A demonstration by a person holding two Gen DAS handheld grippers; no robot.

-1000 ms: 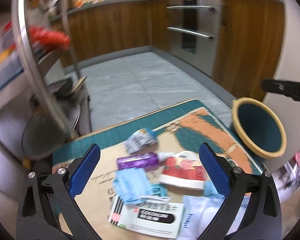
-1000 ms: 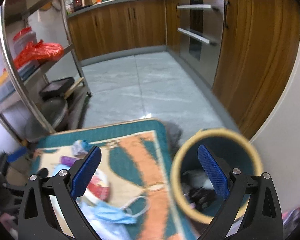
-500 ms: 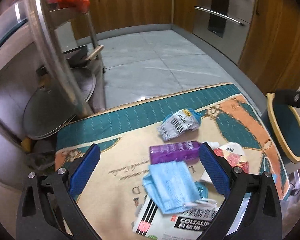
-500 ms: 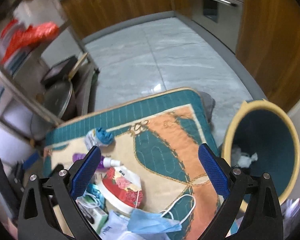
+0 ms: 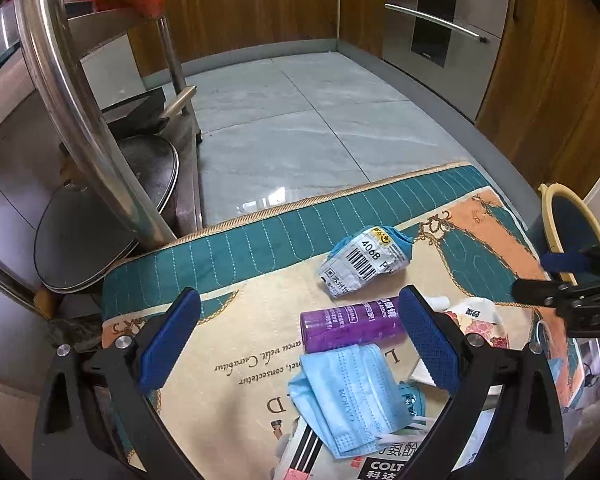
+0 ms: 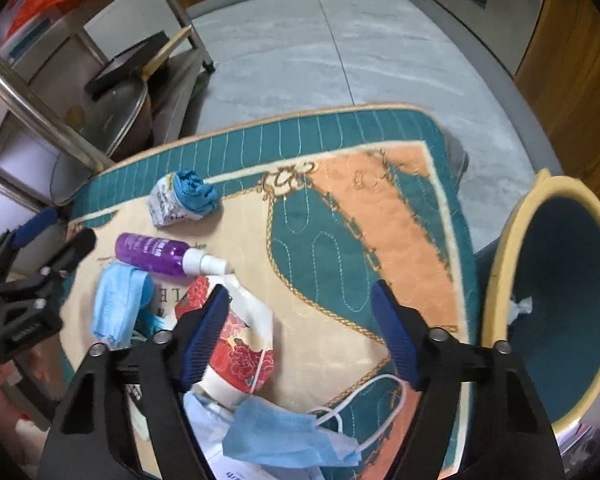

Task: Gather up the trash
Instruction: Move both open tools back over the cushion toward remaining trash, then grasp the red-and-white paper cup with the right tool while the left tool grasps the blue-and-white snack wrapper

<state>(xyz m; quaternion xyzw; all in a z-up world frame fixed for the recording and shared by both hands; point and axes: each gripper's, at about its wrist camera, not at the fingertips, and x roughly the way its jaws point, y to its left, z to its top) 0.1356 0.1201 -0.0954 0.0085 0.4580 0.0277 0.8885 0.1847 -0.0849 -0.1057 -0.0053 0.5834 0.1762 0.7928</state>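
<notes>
Two claws hang over a littered mat (image 6: 384, 208): the left claw (image 5: 296, 338) gapes wide and empty above a blue mask (image 5: 350, 394) and purple bottle (image 5: 348, 325). The right claw (image 6: 298, 330) is closing, nothing gripped, a red pouch (image 6: 242, 350) by its left finger. Farther off lies a crumpled wrapper (image 6: 184, 200); the bin (image 6: 500, 280) stands right.

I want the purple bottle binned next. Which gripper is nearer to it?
Left. The left gripper hovers right beside the purple bottle; the right gripper, jaws closing on nothing, sits farther off, over the red-flowered packet.
</notes>
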